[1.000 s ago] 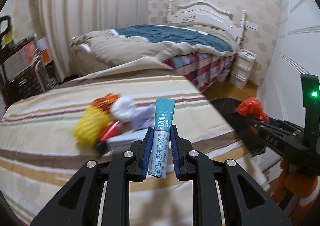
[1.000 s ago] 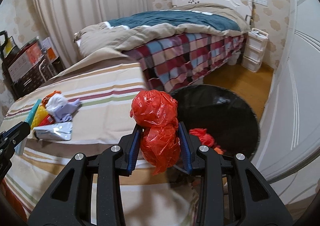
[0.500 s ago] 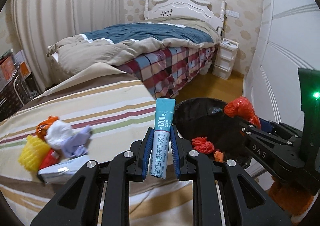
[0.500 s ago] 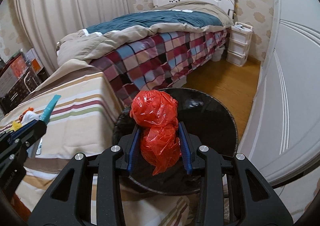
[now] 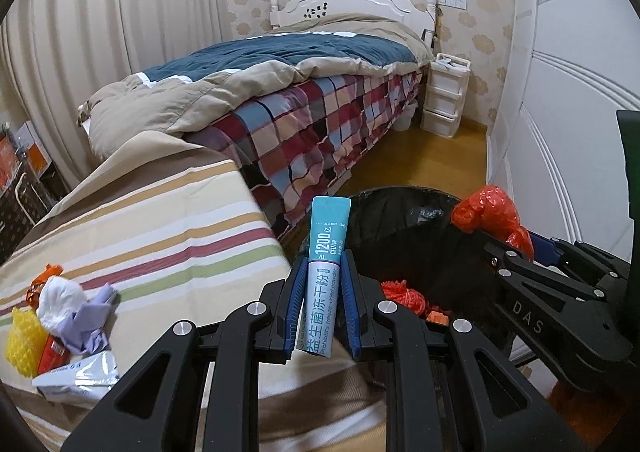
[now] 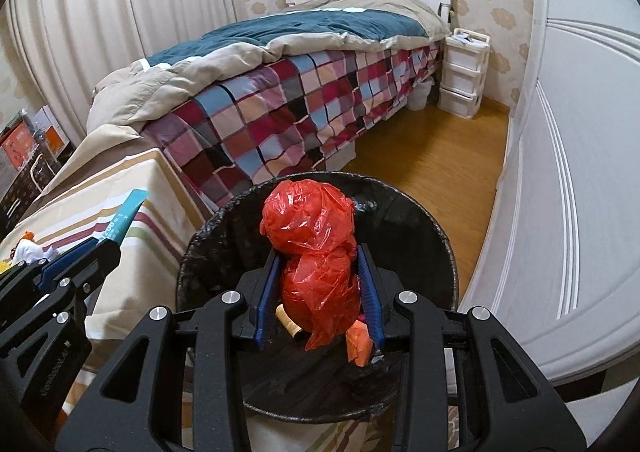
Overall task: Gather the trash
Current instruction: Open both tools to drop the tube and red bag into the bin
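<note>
**Both tools loaded at the trash bin**

Your left tool [image 5: 323, 292] is clenched on a teal and white powder sachet [image 5: 325, 272], which stands upright between the blue pads with its teal end sticking out past the fingertips. In the left wrist view the sachet sits over the near left edge of the black-lined trash bin [image 5: 404, 211], right where the striped table [image 5: 160, 219] ends.

Your right tool [image 6: 320, 284] grips a crumpled red plastic bag [image 6: 316, 252]. The bag bulges out above the pads and a loose tail of it hangs below them. In the right wrist view the bag hangs directly over the open mouth of the bin [image 6: 440, 244], above the rim.

Inside the bin you can see a red-orange scrap [image 5: 404, 292], a small orange piece [image 6: 358, 340] and a short tan cylinder [image 6: 290, 322] lying on the black liner.

On the table, well to the left of the bin, a small pile of trash remains: a yellow mesh item [image 5: 22, 340], a white wad [image 5: 60, 296], a pale purple crumpled piece [image 5: 90, 328], an orange wrapper [image 5: 42, 280], something red [image 5: 52, 352] half hidden under them, and a silver and white foil packet [image 5: 80, 380] nearest the table's front edge.

Beyond the table stands a bed [image 5: 320, 119] with a plaid cover and a blue and beige quilt, and a white drawer unit [image 5: 444, 95] beside it on the wooden floor [image 6: 440, 155].
</note>
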The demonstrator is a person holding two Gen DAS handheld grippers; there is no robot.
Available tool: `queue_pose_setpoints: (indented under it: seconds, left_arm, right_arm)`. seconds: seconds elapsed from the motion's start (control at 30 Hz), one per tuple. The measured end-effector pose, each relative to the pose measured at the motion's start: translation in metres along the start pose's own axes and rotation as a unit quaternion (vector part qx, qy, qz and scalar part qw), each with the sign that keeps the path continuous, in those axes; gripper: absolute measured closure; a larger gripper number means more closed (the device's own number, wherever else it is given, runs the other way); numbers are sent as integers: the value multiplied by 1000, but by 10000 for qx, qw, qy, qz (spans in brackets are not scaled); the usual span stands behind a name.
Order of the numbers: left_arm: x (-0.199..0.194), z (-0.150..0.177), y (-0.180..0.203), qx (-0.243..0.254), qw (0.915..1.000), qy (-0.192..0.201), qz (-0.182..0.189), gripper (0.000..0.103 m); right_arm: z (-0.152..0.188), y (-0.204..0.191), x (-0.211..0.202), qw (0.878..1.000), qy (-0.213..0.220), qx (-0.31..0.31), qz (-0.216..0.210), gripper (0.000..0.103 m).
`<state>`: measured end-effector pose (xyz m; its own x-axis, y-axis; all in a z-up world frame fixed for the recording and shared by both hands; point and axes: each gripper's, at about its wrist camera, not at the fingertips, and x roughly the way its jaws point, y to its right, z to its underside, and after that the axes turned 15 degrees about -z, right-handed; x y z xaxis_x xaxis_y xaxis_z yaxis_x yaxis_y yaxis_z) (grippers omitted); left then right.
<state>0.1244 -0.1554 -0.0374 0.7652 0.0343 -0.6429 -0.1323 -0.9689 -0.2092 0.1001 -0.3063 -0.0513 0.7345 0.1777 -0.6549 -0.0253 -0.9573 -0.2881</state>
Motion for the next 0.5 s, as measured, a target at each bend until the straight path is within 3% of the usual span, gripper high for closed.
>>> queue_pose_setpoints:
  seconds: [0.17,0.27,0.4,0.5]
  left_arm:
    - [7,-1,7,87,9999,-77,-21,82]
    - [9,1,6,68,9999,-136,-35,77]
    - [6,1,0,-32,9999,-67,-139,50]
    - [1,3,-3,-57,9997,10,-235,36]
  right_arm:
    - [1,5,6,10000,-16,47,45,64]
    - [1,7,8,9999,0,62,100,47]
    - [2,8,7,9998,31,73,174,44]
    - [4,8,4,9997,63,114,212,40]
